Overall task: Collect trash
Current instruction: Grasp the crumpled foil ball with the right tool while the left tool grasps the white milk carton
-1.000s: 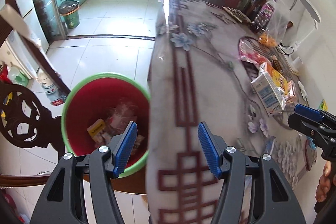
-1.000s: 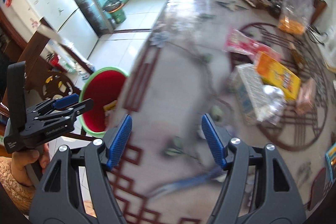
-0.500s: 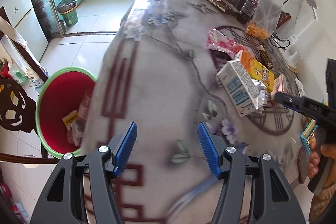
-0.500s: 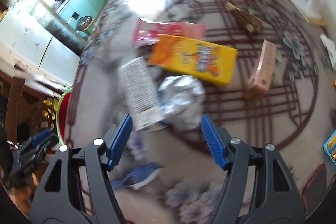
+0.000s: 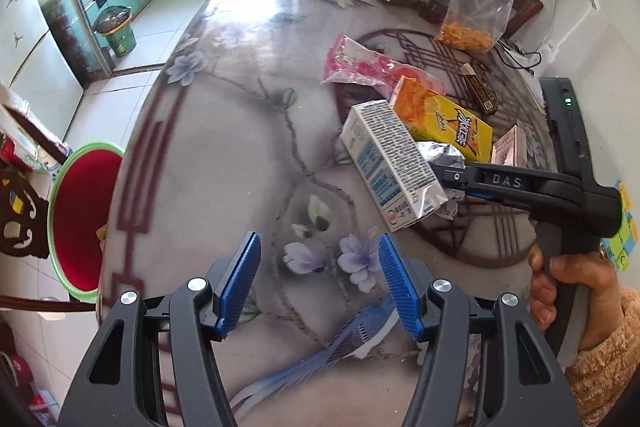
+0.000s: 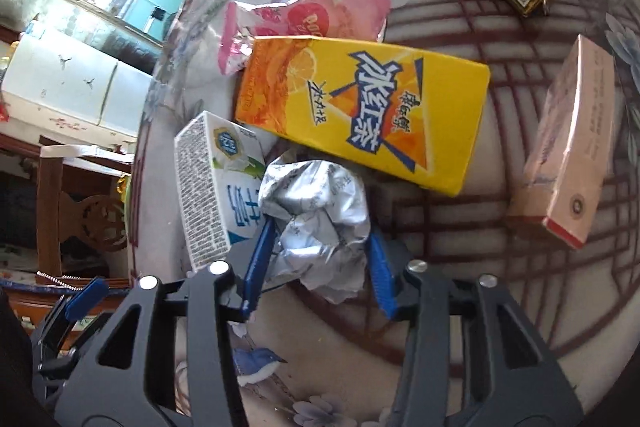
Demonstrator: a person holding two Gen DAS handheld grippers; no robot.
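The right tool (image 6: 316,261) straddles the crumpled foil wrapper (image 6: 316,215), fingers parted, positioned for pickup. The left tool (image 5: 318,281) hangs spread and empty over the surface (image 5: 240,131), near the red bin (image 5: 78,211) that receives trash.

1. The crumpled silver wrapper (image 6: 316,211) sits between the right jaws.
2. The white and blue milk box (image 6: 212,183) lies flat, just left of those jaws.
3. The yellow drink box (image 6: 360,111) lies flat, just beyond them.
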